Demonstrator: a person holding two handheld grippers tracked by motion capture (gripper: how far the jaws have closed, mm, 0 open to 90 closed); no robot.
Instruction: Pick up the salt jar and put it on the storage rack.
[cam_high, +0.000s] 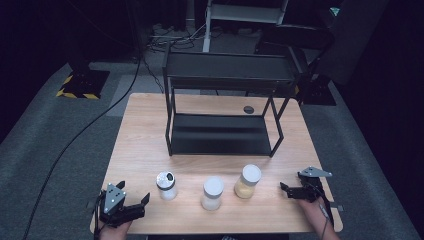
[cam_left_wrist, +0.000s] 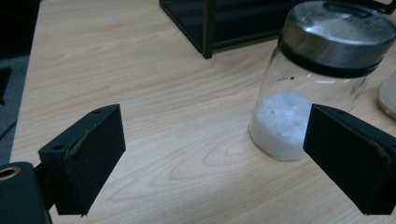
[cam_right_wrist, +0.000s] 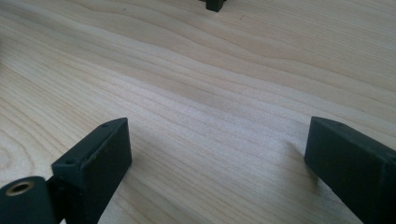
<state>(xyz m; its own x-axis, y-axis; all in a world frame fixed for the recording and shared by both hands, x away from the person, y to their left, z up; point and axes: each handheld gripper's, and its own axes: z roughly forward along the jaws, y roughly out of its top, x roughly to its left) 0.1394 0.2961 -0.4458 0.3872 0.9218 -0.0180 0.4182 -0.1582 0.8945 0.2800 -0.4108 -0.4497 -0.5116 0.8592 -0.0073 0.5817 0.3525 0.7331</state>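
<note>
We are keeping the left hand-held gripper open beside the steel-lidded jar, lining up for a grasp. The jar is standing upright on the surface, untouched. The right hand-held gripper is waiting open, empty.

Setting: a recording lab or test studio, not a home or kitchen. Evidence from the high view: a small wooden worktop stands alone on grey carpet, with dark, curtained surroundings on all sides. At 10 o'clock, a stand base marked with yellow-and-black hazard tape; a matching dark base at 2 o'clock. A long black cable runs across the carpet from 12 o'clock down to 8 o'clock, and loose cables bundle near the legs of a white frame at 12 o'clock. An empty black metal rack sits staged at the worktop's far half. Three jars lined up in a row at 6 o'clock look like a prepared test layout.
</note>
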